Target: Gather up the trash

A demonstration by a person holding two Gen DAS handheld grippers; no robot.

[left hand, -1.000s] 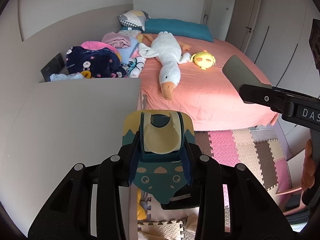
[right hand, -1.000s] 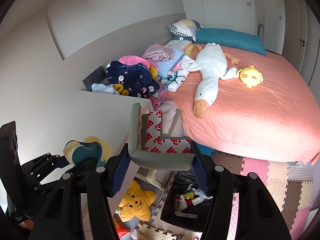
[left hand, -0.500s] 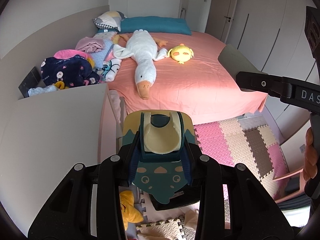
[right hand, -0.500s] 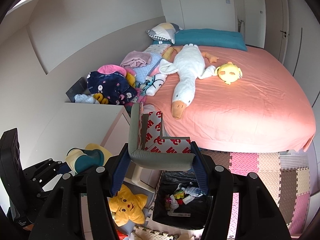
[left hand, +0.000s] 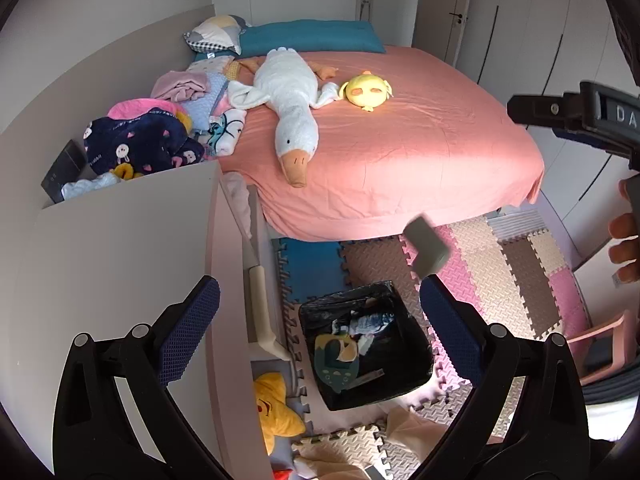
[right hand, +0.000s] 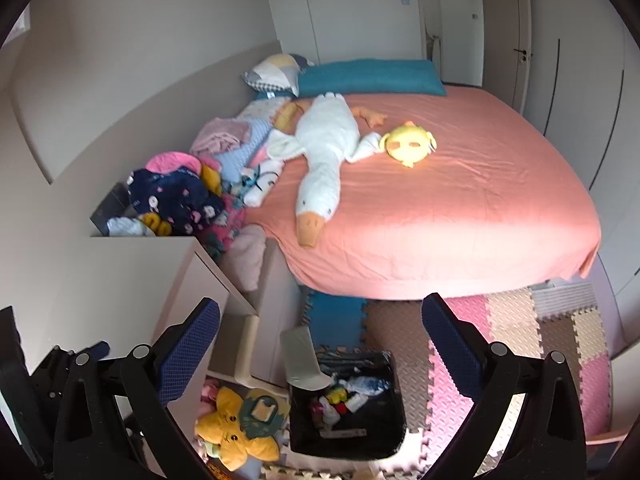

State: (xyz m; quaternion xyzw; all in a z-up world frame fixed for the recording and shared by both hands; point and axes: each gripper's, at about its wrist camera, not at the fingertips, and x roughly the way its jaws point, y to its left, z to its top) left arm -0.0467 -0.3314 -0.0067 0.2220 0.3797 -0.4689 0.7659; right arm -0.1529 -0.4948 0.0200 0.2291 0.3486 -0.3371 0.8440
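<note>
Both grippers are open and empty, held high over the floor. Below my left gripper stands a black-lined trash bin; the teal and yellow carton is in mid-air over it. A grey piece of packaging is also in mid-air to the bin's right. In the right wrist view my right gripper is above the same bin; the grey packaging is at the bin's near left rim and the carton appears just left of the bin, over a yellow star plush.
A beige desk lies to the left. A pink bed with a white goose plush is ahead. Foam puzzle mats cover the floor. A yellow star plush lies beside the bin. A pink stool stands right.
Both grippers opened. The left let go of the teal carton and the right let go of the grey packaging; both now fall toward the bin below.
</note>
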